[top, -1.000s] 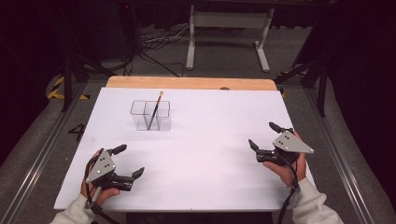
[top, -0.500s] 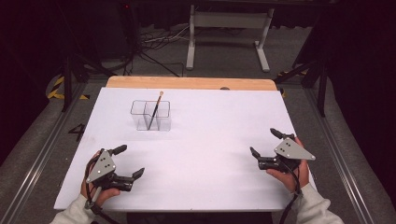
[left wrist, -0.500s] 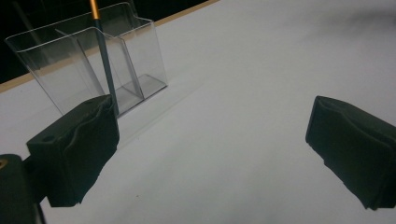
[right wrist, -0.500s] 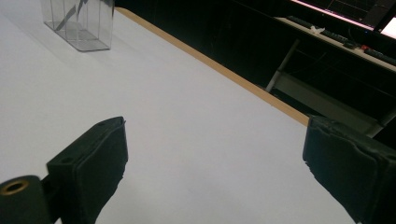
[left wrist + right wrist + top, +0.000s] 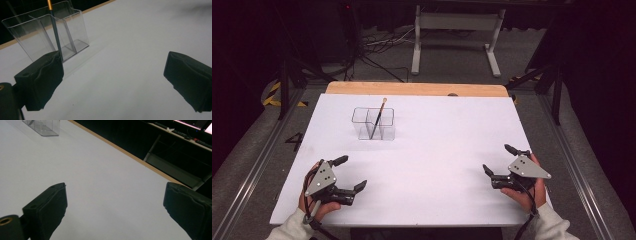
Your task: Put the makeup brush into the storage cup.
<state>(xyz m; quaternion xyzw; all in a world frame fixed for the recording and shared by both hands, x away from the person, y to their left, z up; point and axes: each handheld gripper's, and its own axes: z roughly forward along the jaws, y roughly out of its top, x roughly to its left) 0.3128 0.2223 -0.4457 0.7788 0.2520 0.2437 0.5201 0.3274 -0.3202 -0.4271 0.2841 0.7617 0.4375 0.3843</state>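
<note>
1. On the white table: a clear box with two parts, far side, toward the left.
2. Inside that box: one thin dark brush, standing tilted, gold band near the top, pale tip poking above the rim.
3. Seen close in the left gripper view: same clear box, with the brush leaning in its left part (bottom end hidden behind one black pad).
4. Left gripper: near the front edge, left side, held in a hand. Jaws wide apart, nothing between them. Well apart from the box.
5. Same story in its own view: left gripper with two black pads spread wide, bare white table between.
6. Right gripper: near the front edge, right side, held in the other hand. Jaws wide apart after just opening a bit more, holding nothing.
7. In the right gripper view: right gripper with pads far apart, plain white table between them, and a corner of the clear box far off at the top left.
8. Wooden strip along the far edge of the table, dark floor and a grey metal stand beyond.
9. Both grippers well apart from each other and from the brush.
</note>
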